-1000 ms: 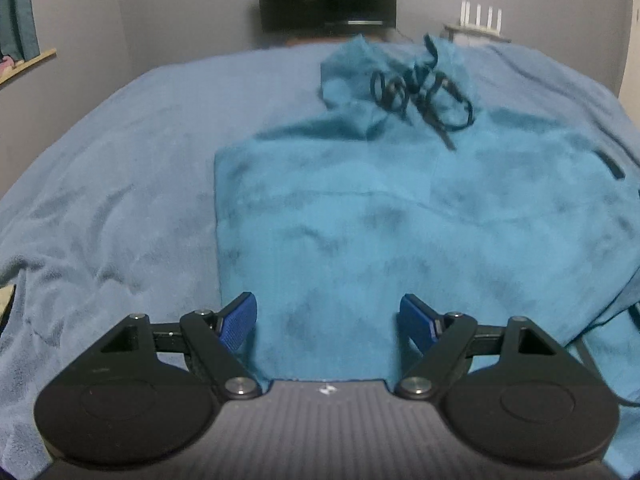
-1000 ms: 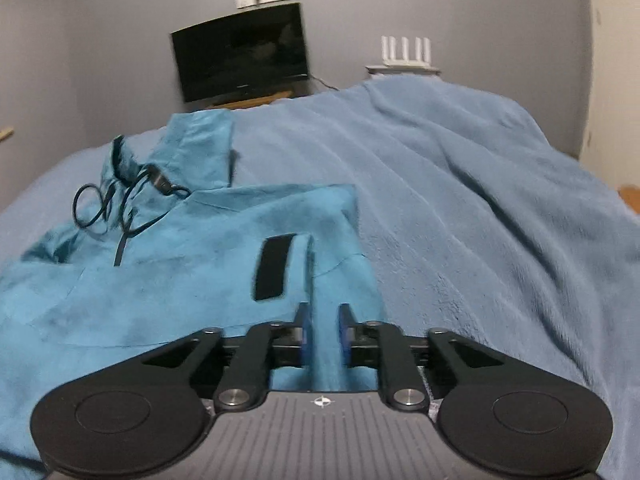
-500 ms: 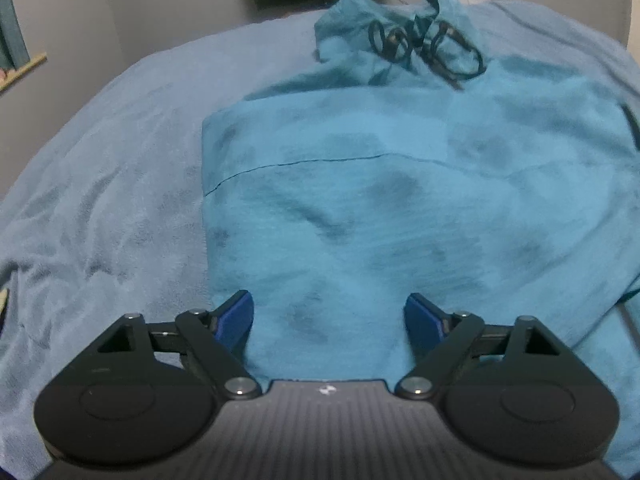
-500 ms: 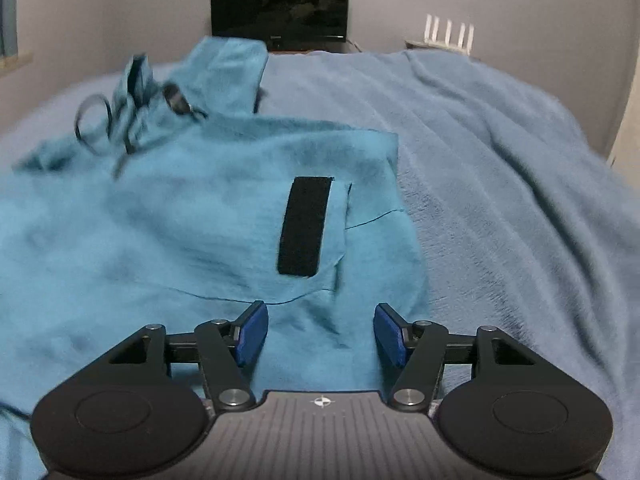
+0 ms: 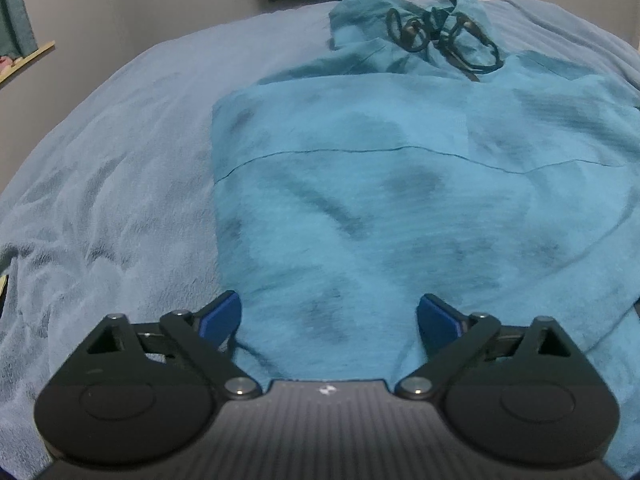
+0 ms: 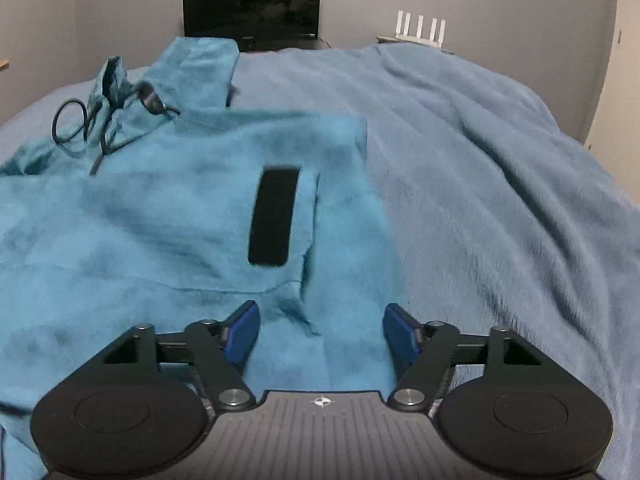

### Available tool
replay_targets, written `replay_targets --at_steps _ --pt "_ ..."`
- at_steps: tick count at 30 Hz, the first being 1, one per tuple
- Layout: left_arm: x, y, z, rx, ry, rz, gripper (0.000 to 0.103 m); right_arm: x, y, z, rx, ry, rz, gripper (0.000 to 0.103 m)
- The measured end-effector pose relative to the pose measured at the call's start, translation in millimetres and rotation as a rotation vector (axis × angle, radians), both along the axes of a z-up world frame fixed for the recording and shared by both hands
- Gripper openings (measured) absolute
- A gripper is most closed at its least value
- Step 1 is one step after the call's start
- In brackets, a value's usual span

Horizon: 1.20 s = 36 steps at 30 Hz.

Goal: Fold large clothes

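Note:
A teal fleece hoodie (image 5: 400,184) lies flat on the bed with its hood and black drawstring (image 5: 444,36) at the far end. In the right wrist view the hoodie (image 6: 160,220) shows a black pocket strip (image 6: 274,216) near its right edge. My left gripper (image 5: 330,320) is open and empty, low over the hoodie's near left part. My right gripper (image 6: 320,334) is open and empty over the hoodie's near right part, just below the pocket strip.
A grey-blue fleece blanket (image 5: 112,184) covers the bed around the hoodie and rises in folds on the right (image 6: 500,168). A dark monitor (image 6: 252,4) and a white router (image 6: 420,26) stand against the far wall.
My right gripper has opened from shut and let go of the hoodie's right edge. Both grippers have moved forward over the hoodie. The left gripper stays open.

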<state>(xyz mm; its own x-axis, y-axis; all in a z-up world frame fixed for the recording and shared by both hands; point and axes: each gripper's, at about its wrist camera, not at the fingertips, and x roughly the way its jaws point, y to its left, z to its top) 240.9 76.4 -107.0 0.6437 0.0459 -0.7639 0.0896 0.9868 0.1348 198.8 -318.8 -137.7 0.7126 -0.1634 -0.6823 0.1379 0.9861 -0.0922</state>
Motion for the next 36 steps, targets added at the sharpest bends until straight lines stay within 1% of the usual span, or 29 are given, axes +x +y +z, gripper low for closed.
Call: replay_targets --at_steps 2,3,5,7,10,14,16,17,19,20,22,23,24,25,27,29,31,33,34,35,36 --pt "1.0 3.7 -1.4 -0.013 0.006 0.015 0.102 -3.8 -0.9 -0.8 -0.001 -0.003 -0.014 0.081" --pt "1.1 6.5 -2.1 -0.023 0.011 0.024 0.103 -5.5 -2.0 -0.5 0.001 -0.001 -0.021 0.083" --pt "1.6 10.3 -3.5 -0.047 0.020 0.037 0.103 -12.1 -3.5 -1.4 0.011 0.007 -0.042 0.090" --pt "1.4 13.9 -5.2 -0.070 0.028 0.048 0.103 -16.3 -10.3 -4.9 0.054 0.021 -0.066 0.093" --pt "-1.4 18.0 -5.2 -0.096 0.025 0.062 0.103 -23.8 -19.5 -8.9 0.101 0.030 -0.102 0.093" --pt "-12.4 19.5 3.9 -0.084 -0.011 0.079 0.103 -35.6 -22.1 1.2 0.110 0.014 -0.151 0.094" --pt "-21.8 16.4 16.0 -0.068 -0.075 0.075 0.103 -44.3 -25.0 10.0 0.125 -0.016 -0.181 0.095" --pt "-27.2 14.3 23.6 -0.062 -0.118 0.069 0.103 -49.0 -26.2 15.6 0.137 -0.040 -0.194 0.099" --pt "-40.1 8.7 42.6 -0.067 -0.221 0.058 0.103 -57.8 -28.9 27.9 0.161 -0.096 -0.217 0.103" --pt "-46.1 5.9 51.8 -0.080 -0.262 0.058 0.103 -61.9 -29.4 34.1 0.170 -0.127 -0.224 0.103" --pt "-59.2 -1.5 72.9 -0.130 -0.358 0.038 0.103 -68.9 -29.3 47.5 0.180 -0.198 -0.216 0.103" --pt "-64.5 -6.9 81.7 -0.143 -0.398 0.021 0.103 -70.8 -28.1 53.0 0.177 -0.228 -0.202 0.103" --pt "-68.1 -16.1 91.2 -0.136 -0.432 0.002 0.103 -74.0 -27.7 58.1 0.172 -0.255 -0.187 0.103" --pt "-69.5 -25.2 98.6 -0.118 -0.441 -0.015 0.103 -75.1 -24.8 62.2 0.164 -0.280 -0.168 0.103" --pt "-66.0 -48.2 111.0 -0.097 -0.420 -0.065 0.103 -74.6 -19.2 67.6 0.156 -0.310 -0.126 0.103" --pt "-58.1 -65.8 118.6 -0.116 -0.388 -0.109 0.103 -74.3 -12.2 69.6 0.147 -0.332 -0.069 0.103" --pt "-45.1 -82.6 121.6 -0.154 -0.356 -0.118 0.103 -70.5 -4.9 67.8 0.129 -0.342 -0.017 0.103" --pt "-32.2 -91.5 116.3 -0.197 -0.341 -0.122 0.103 -62.7 1.6 64.7 0.122 -0.331 0.004 0.103" --pt "-24.8 -96.4 109.5 -0.199 -0.337 -0.118 0.103 -59.8 3.0 62.9 0.124 -0.323 0.008 0.103" --pt "-20.8 -100.0 100.0 -0.187 -0.335 -0.107 0.103 -58.8 4.8 61.7 0.131 -0.320 0.011 0.103" --pt "-16.8 -104.3 87.0 -0.158 -0.334 -0.087 0.103 -55.3 4.7 60.0 0.146 -0.319 0.018 0.103"
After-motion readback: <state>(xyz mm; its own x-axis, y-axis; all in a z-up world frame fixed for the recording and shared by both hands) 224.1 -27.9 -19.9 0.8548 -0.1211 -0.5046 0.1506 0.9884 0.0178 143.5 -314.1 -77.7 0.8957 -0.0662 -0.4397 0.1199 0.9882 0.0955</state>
